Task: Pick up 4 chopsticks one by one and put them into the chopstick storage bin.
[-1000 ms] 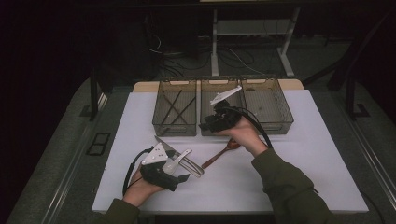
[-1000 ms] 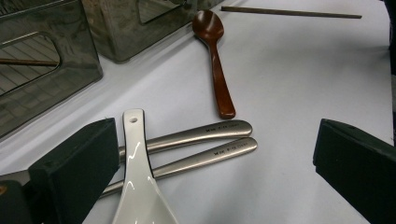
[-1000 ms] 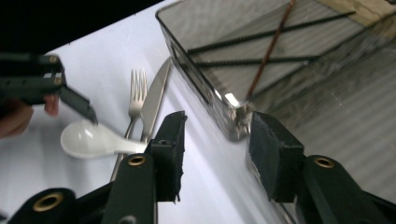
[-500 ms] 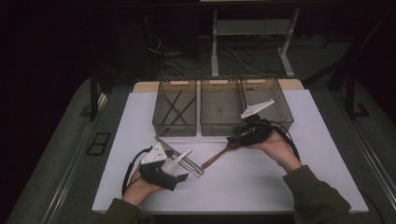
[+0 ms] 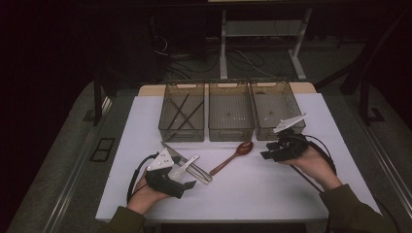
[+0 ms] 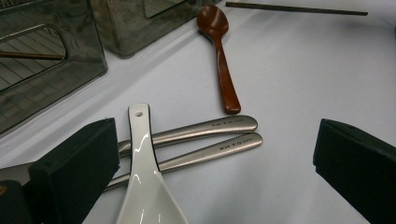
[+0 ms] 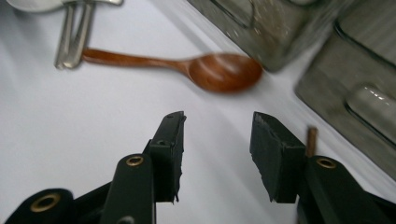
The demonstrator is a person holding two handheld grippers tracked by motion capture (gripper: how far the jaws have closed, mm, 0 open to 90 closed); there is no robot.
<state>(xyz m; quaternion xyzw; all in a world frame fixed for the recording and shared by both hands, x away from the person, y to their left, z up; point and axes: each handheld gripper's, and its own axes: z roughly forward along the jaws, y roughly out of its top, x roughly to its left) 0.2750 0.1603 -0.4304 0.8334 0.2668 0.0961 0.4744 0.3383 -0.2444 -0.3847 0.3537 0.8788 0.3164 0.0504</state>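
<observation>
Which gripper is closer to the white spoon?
Left. The left gripper sits right over the white ceramic spoon, which lies between its open jaws. The right gripper is across the table, beyond the brown wooden spoon, near the right basket.

Three see-through smoky-grey plastic baskets in a row at the far side of a white tabletop [image 5: 252, 194].

Left basket [image 5: 180, 137] with thin dark chopsticks [image 5: 183, 114] crossed inside; middle basket [image 5: 231, 136] and right basket [image 5: 263, 133] just beside it, side by side, walls nearly touching, each with a handle slot in its end wall. Behind the row, a pale wooden board edge [image 5: 150, 90] poking out from under the white sheet. Farther back on the dark floor, loose black cables [image 5: 243, 60] around a white metal frame leg [image 5: 223, 39]. Left of the tabletop, a small black floor plate [image 5: 103, 149].
</observation>
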